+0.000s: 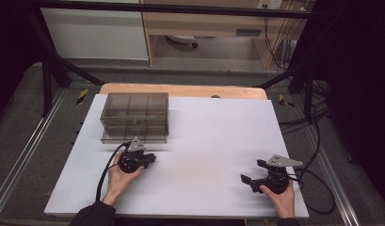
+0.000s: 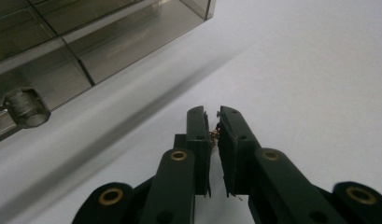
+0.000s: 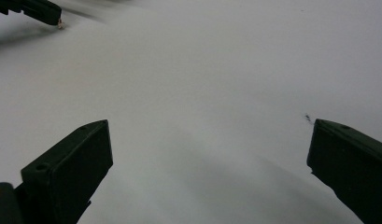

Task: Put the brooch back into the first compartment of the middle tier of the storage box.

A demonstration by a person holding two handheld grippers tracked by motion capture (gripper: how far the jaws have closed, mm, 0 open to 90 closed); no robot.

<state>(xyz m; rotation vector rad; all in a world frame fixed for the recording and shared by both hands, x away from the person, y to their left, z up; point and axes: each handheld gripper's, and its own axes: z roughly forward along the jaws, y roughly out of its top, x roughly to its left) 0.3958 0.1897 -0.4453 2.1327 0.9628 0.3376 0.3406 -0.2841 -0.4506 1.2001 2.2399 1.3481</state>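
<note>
1. High view: I see a smoky clear drawer box (image 1: 135, 117) standing at the far left of the white worktop (image 1: 213, 141), its front facing me.
2. My left gripper (image 1: 150, 159) sits just in front of that box, held in the left hand (image 1: 118, 179), and points right along the worktop.
3. In the left gripper view, its jaws are nearly pressed together, with only a thin slit between them and nothing I can see pinched; the box's round clear knob (image 2: 26, 108) is off to the upper left.
4. My right gripper (image 1: 254, 173) rests near the front right corner, well apart from the box, in the right hand (image 1: 283, 197).
5. In the right gripper view, its jaws are spread wide over bare worktop.
</note>
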